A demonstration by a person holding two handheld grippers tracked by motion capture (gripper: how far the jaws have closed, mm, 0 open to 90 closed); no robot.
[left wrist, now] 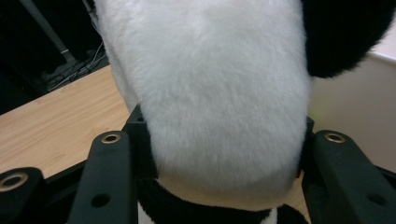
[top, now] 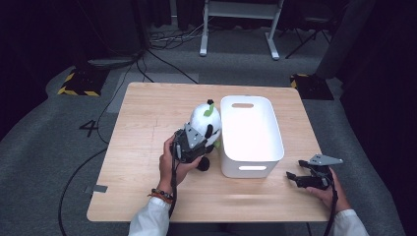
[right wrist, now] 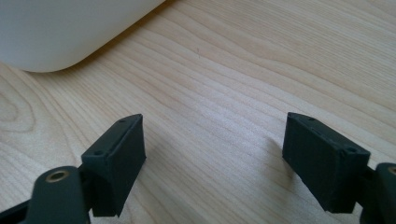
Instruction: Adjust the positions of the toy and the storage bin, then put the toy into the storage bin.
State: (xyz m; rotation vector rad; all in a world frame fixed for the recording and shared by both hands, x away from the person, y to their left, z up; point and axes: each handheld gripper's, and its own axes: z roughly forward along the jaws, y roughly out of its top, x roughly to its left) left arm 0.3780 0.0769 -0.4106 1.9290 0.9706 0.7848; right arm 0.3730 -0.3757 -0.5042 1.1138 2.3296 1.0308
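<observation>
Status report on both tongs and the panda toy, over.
Left tongs shut on the plush panda, which sits on the table beside the white bin. Right tongs open, nothing between them. Nothing in the way.

You see the worktop (top: 147, 147) brightly lit from above while the room around it falls to near black, especially at the upper left and right of the high view. The white bin (top: 275, 142) glares, its inside washed out. Your high view is soft and low in detail. In the left gripper view the plush toy (left wrist: 224, 93) sits close and slightly blurred; the right gripper view shows crisp wood grain and soft shadows.
</observation>
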